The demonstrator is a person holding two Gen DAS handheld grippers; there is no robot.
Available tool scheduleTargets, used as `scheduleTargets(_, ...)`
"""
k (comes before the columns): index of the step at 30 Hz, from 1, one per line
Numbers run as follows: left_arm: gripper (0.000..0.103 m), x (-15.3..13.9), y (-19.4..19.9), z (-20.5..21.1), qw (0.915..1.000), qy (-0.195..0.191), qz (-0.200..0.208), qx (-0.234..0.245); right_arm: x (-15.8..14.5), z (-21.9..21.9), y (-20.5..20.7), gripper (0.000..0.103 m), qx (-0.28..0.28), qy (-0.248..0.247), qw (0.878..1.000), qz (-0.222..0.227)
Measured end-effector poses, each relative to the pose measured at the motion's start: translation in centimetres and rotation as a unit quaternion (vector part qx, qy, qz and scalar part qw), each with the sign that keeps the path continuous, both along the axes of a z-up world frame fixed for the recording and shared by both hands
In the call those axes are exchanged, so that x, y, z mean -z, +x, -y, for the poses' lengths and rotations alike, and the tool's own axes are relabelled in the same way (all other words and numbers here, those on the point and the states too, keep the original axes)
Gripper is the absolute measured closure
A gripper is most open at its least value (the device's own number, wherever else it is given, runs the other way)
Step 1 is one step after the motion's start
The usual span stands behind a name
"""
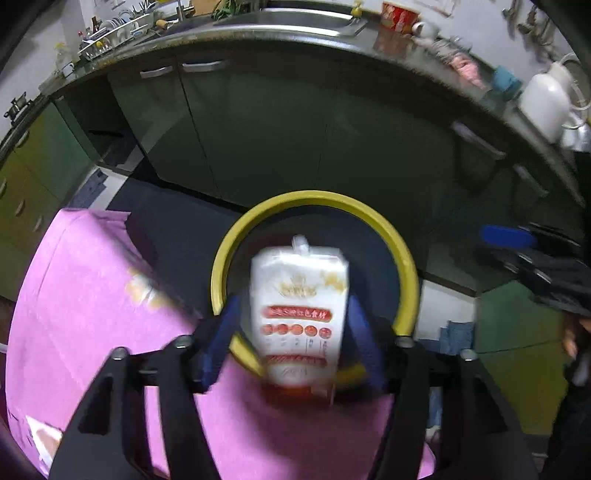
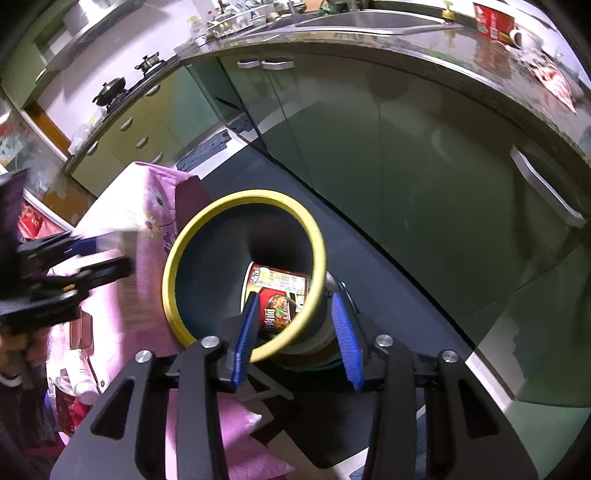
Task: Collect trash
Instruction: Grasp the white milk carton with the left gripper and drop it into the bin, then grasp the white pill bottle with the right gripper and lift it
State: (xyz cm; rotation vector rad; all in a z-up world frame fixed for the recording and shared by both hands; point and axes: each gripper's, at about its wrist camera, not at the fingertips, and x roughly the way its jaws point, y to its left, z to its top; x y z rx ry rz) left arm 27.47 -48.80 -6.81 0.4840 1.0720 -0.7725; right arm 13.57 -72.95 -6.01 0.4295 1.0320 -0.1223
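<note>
Blue pads of the left gripper [image 1: 293,301] stand apart on either side of a white carton [image 1: 299,314]. As far as the blur lets me judge, there is a thin gap on each side of it, so I read it as not clamped. The carton sits upright over the mouth of the bin [image 1: 314,197], just inside the near arc of the yellow rim.

Behind the bin, green cabinets [image 1: 258,129] run under the long curved counter edge [image 1: 258,35]. Between them and the bin a band of dark floor [image 1: 177,221] lies open. The pink cloth [image 1: 92,295] crowds the bin's left side, and its edge touches the rim.

My right gripper [image 2: 295,295] is also parted, straddling the near rim with nothing pinched. A noodle cup [image 2: 277,295] lies on its side inside the bin.
</note>
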Motion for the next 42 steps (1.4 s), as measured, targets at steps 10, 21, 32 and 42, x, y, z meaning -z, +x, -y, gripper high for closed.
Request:
scheduleTargets(10,0.037,-0.6,1.3,-1.4,0.9990,0.002,0.032,-0.032,0.1,0.2,-0.6,0.059,-0.009,0.009,1.000,0.005)
scheduleTargets(21,0.027,-11.7,-5.5,-16.4,0.9893,-0.115,0.056,-0.070,-2.9,-8.7,0.4,0.059,-0.122,0.000,0.992,0.025)
scheduleTargets(32,0.021,-13.3,-13.0,-34.2,0.9594,-0.128,0.135,-0.212,-3.0,-30.7,1.3,0.059,-0.415,0.018,0.910,-0.009)
scheduleTargets(42,0.020,-10.0,-16.9,-42.8,0.9410,-0.129,0.116,-0.290,0.8,-38.3,4.5,0.060,-0.466,-0.027,0.881,-0.085)
